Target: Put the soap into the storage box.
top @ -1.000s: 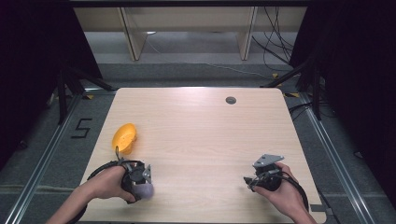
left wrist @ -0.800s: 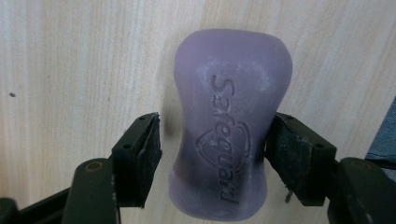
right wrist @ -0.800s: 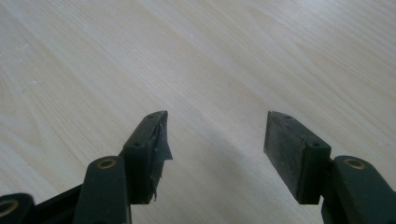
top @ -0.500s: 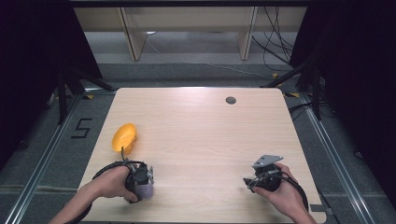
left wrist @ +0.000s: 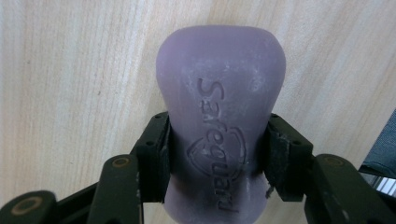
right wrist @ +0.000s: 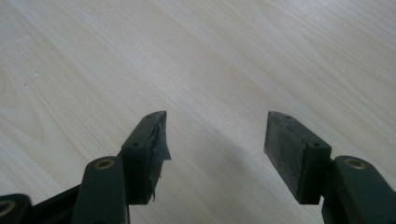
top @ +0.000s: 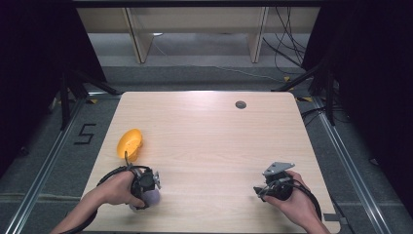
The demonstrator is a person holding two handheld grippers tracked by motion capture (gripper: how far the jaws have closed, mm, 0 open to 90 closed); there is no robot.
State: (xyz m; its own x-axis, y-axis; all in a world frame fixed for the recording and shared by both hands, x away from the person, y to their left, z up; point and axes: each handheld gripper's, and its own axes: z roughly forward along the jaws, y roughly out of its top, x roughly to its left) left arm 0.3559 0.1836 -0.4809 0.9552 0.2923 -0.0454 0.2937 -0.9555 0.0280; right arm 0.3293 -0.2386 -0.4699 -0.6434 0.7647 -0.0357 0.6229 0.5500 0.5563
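Left gripper view: left gripper (left wrist: 217,154), jaws just closed, pads clamped on both flanks of purple soap bar (left wrist: 219,107). Bar's long axis ran straight ahead between them, lying on table (left wrist: 70,93). Right gripper (right wrist: 215,140) stood apart, empty.

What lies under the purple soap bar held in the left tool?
Under the purple soap bar, gripped by the left tool, lies the pale wooden table. The patch of table directly beneath the bar is covered, so contact cannot be judged.
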